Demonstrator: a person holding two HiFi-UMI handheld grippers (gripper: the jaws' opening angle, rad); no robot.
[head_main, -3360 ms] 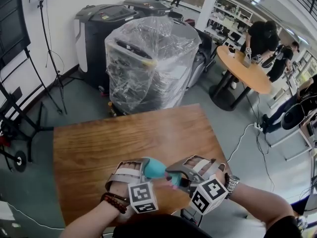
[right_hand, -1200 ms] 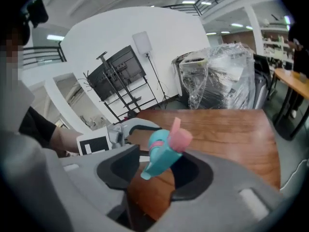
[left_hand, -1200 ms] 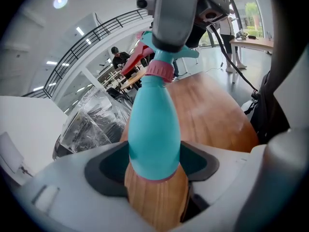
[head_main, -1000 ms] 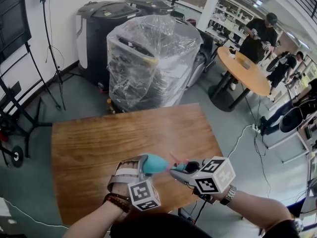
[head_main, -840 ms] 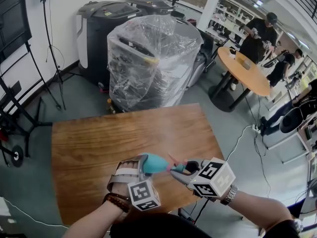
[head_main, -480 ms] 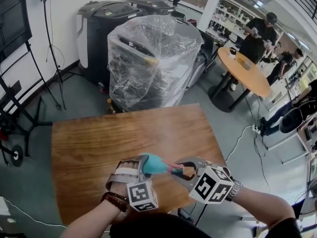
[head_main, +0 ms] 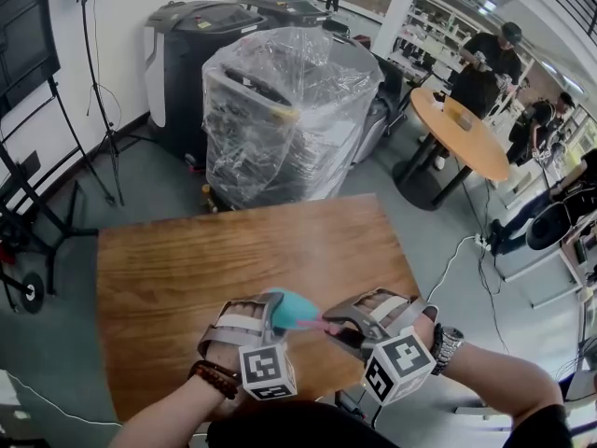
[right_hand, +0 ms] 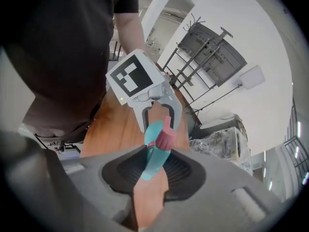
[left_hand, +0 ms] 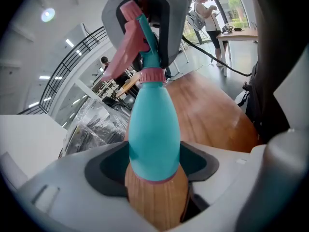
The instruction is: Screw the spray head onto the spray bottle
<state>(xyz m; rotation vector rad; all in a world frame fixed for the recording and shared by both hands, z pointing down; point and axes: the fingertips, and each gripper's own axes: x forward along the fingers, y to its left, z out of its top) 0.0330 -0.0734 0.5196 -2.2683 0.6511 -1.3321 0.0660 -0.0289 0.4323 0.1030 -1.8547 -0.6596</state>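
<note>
In the head view my left gripper [head_main: 269, 314] is shut on the body of a teal spray bottle [head_main: 291, 306], held above the near edge of the wooden table [head_main: 205, 259]. My right gripper [head_main: 338, 323] meets it from the right, shut on the spray head [head_main: 315, 323]. In the left gripper view the bottle [left_hand: 153, 139] points away from the jaws. A pink collar [left_hand: 153, 75] sits at its neck, with the teal head and pink trigger [left_hand: 130, 28] above it. In the right gripper view the spray head [right_hand: 157, 151] lies between the pads, and the left gripper's marker cube [right_hand: 136, 79] shows behind.
A plastic-wrapped machine [head_main: 280, 110] and dark bins [head_main: 191, 54] stand beyond the table's far edge. A round table [head_main: 462, 133] with people around it is at the upper right. A stand [head_main: 98, 110] and a black frame are at the left. A white cable [head_main: 457, 255] runs on the floor.
My right gripper has rolled about its own axis; its marker cube swung from beside the bottle down toward me. The bottle and my left gripper have stayed in place.
</note>
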